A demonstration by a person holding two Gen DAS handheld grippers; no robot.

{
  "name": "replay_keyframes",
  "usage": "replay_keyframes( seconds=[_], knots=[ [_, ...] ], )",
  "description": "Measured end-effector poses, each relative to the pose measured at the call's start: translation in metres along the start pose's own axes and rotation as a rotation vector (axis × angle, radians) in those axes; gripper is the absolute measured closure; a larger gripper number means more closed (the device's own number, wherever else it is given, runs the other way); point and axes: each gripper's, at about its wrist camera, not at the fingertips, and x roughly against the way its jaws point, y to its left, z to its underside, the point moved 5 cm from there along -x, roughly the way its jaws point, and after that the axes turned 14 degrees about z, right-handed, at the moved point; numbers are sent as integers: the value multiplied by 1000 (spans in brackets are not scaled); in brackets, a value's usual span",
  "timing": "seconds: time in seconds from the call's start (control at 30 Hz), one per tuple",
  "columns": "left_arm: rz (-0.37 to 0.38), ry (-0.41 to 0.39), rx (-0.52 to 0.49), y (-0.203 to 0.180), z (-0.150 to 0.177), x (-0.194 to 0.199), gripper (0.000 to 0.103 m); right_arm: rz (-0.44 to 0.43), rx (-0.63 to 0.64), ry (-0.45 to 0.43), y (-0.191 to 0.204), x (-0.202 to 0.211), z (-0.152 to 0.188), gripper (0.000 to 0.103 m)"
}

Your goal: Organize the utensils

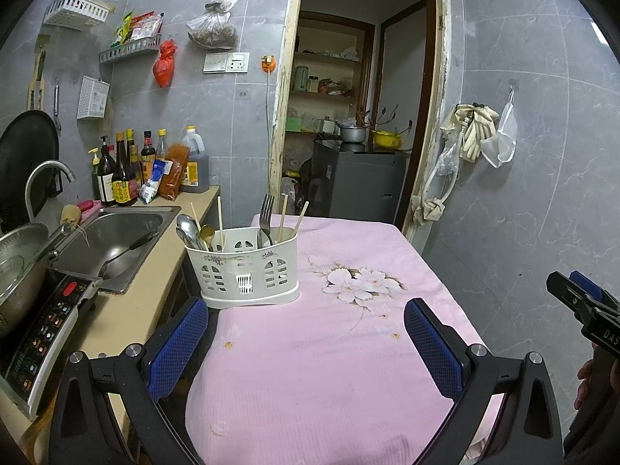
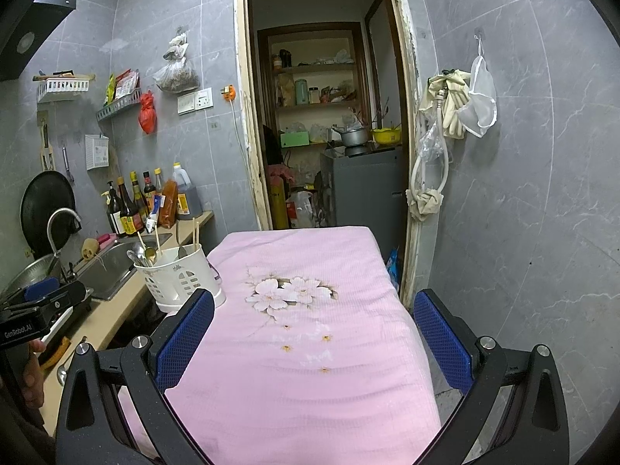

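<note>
A white plastic utensil caddy (image 1: 244, 271) stands at the near left corner of the pink-clothed table (image 1: 329, 368). In it stand spoons (image 1: 188, 230), a fork (image 1: 265, 215) and several chopsticks (image 1: 220, 219). My left gripper (image 1: 306, 333) hovers open just in front of the caddy, nothing between its blue pads. In the right wrist view the caddy (image 2: 182, 275) sits left of my right gripper (image 2: 314, 333), which is open and empty over the table (image 2: 310, 368). The right gripper's body (image 1: 585, 310) shows at the left view's right edge.
A counter on the left holds a steel sink (image 1: 116, 240) with a ladle, a faucet (image 1: 46, 178), sauce bottles (image 1: 124, 178), a metal pot (image 1: 19, 267) and an induction cooker (image 1: 46, 333). A doorway (image 1: 356, 116) opens behind the table. Gloves and a hose (image 2: 449, 116) hang on the right wall.
</note>
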Motion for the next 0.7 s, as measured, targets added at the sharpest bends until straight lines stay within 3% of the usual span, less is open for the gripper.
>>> replay_keyframes(
  seconds=[0.7],
  knots=[
    [-3, 21, -6, 1, 3, -8, 1, -2, 0, 20, 1, -4, 16, 2]
  ],
)
